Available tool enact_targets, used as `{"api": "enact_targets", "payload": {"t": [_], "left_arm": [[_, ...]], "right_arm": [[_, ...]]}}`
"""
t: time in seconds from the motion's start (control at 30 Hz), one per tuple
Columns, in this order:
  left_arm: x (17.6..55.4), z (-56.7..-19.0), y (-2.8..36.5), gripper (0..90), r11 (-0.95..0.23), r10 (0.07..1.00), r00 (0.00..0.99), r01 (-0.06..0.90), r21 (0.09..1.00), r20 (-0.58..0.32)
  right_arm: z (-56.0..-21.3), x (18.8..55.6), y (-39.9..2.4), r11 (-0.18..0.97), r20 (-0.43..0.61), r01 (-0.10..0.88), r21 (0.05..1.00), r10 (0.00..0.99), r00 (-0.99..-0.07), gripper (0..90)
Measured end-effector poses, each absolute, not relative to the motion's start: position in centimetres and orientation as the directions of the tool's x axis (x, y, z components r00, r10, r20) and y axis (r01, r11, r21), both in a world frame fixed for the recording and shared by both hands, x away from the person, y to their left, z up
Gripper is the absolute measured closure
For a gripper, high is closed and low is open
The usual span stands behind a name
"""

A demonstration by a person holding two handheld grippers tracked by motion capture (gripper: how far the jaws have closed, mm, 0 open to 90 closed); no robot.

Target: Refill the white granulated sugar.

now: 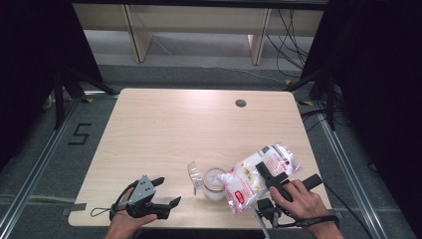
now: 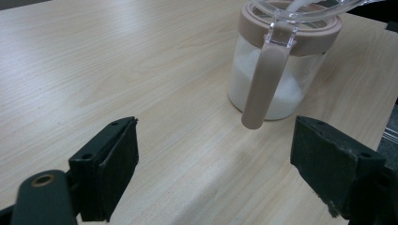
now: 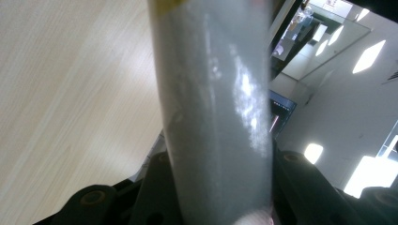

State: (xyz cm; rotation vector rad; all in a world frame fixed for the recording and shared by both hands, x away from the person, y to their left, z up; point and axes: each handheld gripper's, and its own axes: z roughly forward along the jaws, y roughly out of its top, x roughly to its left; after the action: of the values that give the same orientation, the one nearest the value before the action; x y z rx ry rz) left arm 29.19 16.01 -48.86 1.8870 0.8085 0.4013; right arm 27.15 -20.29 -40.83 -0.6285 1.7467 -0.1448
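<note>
The pale wooden table point(image 1: 164, 134) sits in a dark-curtained room, and my work is bunched at the lower middle of the high view. There my right gripper point(image 1: 267, 175) has its jaws clamped on a bag point(image 1: 254, 179) of white grains, tipped so that its mouth hangs over the jar point(image 1: 214, 183); in the right gripper view the bag's grey side point(image 3: 216, 108) stands squeezed between my jaws. The jar stands upright, partly full of white, with its clear lid point(image 1: 194, 175) flipped open to the left and its long tan handle point(image 2: 263, 84) facing my left gripper point(image 1: 161, 196), which waits near the lower left with jaws wide apart and nothing in them. My worry is the unheld jar: I judge that the leaning bag could nudge it sideways or tip it. If I tilt too steeply, the grains may rush out and overshoot the narrow rim onto the table. The slick bag could also slide in my grip.
</note>
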Motion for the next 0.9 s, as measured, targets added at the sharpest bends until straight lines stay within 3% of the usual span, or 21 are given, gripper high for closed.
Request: {"api": "enact_targets", "payload": {"t": [0.9], "left_arm": [[29.18, -48.86, 16.0, 15.3, -0.274, 0.689, 0.721, 0.356, 0.894, -0.076]], "right_arm": [[-40.68, 27.21, -20.25, 0.826, -0.851, -0.345, -0.446, -0.51, -0.123, 73.0]]}}
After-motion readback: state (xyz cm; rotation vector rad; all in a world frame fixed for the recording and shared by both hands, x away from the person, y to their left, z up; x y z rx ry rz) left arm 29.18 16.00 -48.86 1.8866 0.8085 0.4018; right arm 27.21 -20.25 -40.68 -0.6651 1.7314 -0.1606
